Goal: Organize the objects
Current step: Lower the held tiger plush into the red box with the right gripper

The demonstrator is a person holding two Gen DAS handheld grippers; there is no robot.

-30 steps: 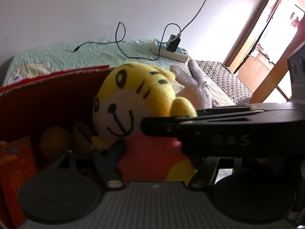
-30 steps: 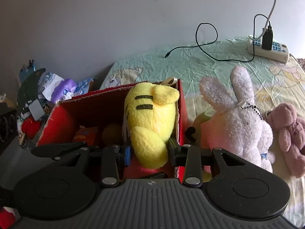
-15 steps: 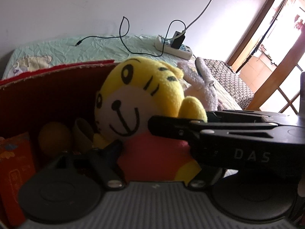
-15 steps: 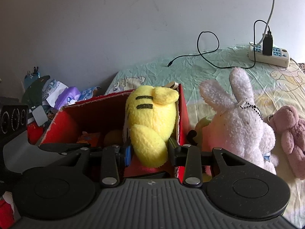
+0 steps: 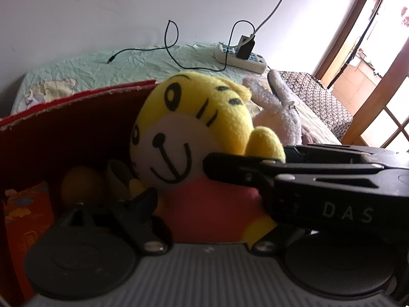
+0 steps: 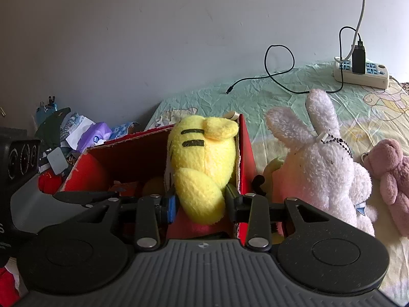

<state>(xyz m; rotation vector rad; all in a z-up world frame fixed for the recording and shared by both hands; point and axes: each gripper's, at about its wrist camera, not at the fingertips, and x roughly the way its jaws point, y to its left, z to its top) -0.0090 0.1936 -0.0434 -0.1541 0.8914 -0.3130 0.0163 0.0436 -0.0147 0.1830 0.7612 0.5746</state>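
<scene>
A yellow tiger plush (image 5: 184, 133) in a red shirt stands upright at the right end of a red cardboard box (image 5: 76, 117). My right gripper (image 6: 200, 204) is shut on the plush (image 6: 204, 153) at its yellow arm, one pad on each side. In the left wrist view that gripper (image 5: 217, 165) reaches in from the right, across the plush's chest. My left gripper (image 5: 209, 204) has its jaws opening, with the plush's red body between them and the pads apart from it. Its right finger is hidden behind the right gripper.
Inside the box lie an orange ball (image 5: 81, 184) and a red packet (image 5: 25, 209). A white rabbit plush (image 6: 327, 168) and a pink bear (image 6: 393, 168) lie on the bed right of the box. A power strip (image 6: 363, 74) with cables sits by the wall. Clutter (image 6: 84, 133) is piled left.
My left gripper's jaws have spread wider and let go of the plush's body. The right gripper has kept its grip on the arm, and the plush has stayed in the box.
</scene>
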